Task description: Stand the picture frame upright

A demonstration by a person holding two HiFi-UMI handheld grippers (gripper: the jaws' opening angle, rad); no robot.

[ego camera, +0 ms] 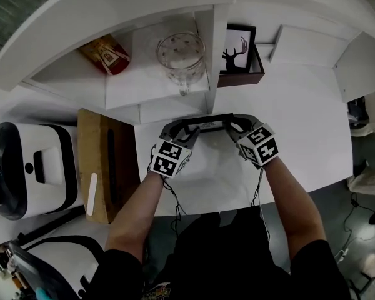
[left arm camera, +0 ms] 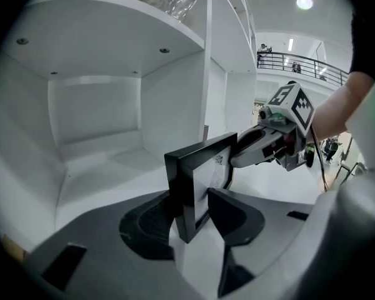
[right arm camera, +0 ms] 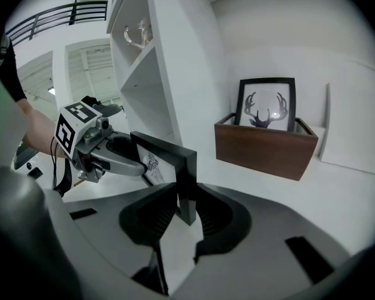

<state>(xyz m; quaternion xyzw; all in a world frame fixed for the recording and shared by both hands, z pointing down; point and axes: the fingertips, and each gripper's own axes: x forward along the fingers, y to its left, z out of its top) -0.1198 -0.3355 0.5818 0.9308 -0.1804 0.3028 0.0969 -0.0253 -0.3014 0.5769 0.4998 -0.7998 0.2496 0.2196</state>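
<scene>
A black picture frame [ego camera: 206, 122] stands upright on its long edge over the white table [ego camera: 300, 136], just in front of the shelf unit. My left gripper [ego camera: 177, 129] is shut on its left end. My right gripper [ego camera: 239, 125] is shut on its right end. In the left gripper view the frame's end [left arm camera: 197, 180] sits between the two dark jaws, with the other gripper's fingers [left arm camera: 250, 149] at the far end. The right gripper view shows the frame's other end [right arm camera: 175, 161] squeezed between the pads.
A white shelf unit [ego camera: 219, 42] rises right behind the frame, holding a glass mug [ego camera: 181, 58] and a red packet [ego camera: 106, 54]. A deer picture [ego camera: 239, 47] stands in a wooden tray [right arm camera: 265, 145] to the right. A wooden box [ego camera: 106, 167] and a white appliance [ego camera: 31, 167] lie left.
</scene>
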